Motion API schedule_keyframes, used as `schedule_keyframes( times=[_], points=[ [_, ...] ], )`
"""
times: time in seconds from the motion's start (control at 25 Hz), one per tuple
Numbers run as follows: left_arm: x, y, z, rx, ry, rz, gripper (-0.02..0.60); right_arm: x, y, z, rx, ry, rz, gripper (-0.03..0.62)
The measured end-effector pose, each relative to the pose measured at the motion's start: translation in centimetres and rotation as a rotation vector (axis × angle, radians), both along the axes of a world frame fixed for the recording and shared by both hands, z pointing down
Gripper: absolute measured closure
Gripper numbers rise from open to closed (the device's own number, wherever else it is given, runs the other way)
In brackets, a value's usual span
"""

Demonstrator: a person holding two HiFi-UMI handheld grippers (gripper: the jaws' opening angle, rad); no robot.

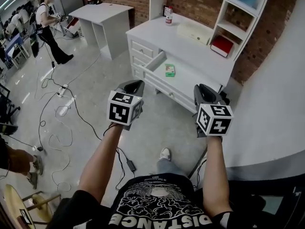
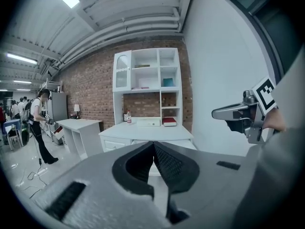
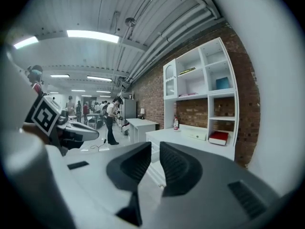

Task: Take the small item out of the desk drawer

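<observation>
A small green item (image 1: pixel 170 70) lies in the open drawer (image 1: pixel 156 62) of the white desk (image 1: pixel 200 53). I hold both grippers side by side over the floor, short of the desk's front. The left gripper (image 1: pixel 133 84) points at the drawer's left end; its jaws meet at the tips with nothing in them (image 2: pixel 152 144). The right gripper (image 1: pixel 206 89) points at the drawer's right end; its jaws (image 3: pixel 153 149) stand all but shut, a slim gap between the pads, nothing between them. The item does not show in either gripper view.
A shelf unit on the desk holds a red book (image 1: pixel 222 46); a white box (image 1: pixel 193 32) and a bottle (image 1: pixel 168 19) stand on the desktop. A second white desk (image 1: pixel 102 11) and a person (image 1: pixel 47 23) are at the far left. Cables (image 1: pixel 62 94) cross the floor. A white wall (image 1: pixel 271 109) rises at the right.
</observation>
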State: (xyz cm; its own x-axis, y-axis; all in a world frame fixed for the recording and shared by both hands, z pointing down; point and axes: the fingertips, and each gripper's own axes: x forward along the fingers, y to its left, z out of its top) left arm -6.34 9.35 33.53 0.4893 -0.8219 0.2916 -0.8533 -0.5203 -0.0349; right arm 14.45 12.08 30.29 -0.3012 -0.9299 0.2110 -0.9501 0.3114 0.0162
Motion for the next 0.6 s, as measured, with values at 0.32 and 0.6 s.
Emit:
schedule_keyframes(
  times=[0.32,0.6],
  points=[
    [-0.1,-3.0,0.3,0.019,-0.009,-0.009,0.574,-0.2,-3.0,1.0,-0.017,-0.007,-0.017,0.484],
    [0.7,-7.1,0.7,0.008,-0.017,-0.018,0.574,0.5,-7.4,2.4,-0.045,-0.005,-0.034,0.435]
  ],
)
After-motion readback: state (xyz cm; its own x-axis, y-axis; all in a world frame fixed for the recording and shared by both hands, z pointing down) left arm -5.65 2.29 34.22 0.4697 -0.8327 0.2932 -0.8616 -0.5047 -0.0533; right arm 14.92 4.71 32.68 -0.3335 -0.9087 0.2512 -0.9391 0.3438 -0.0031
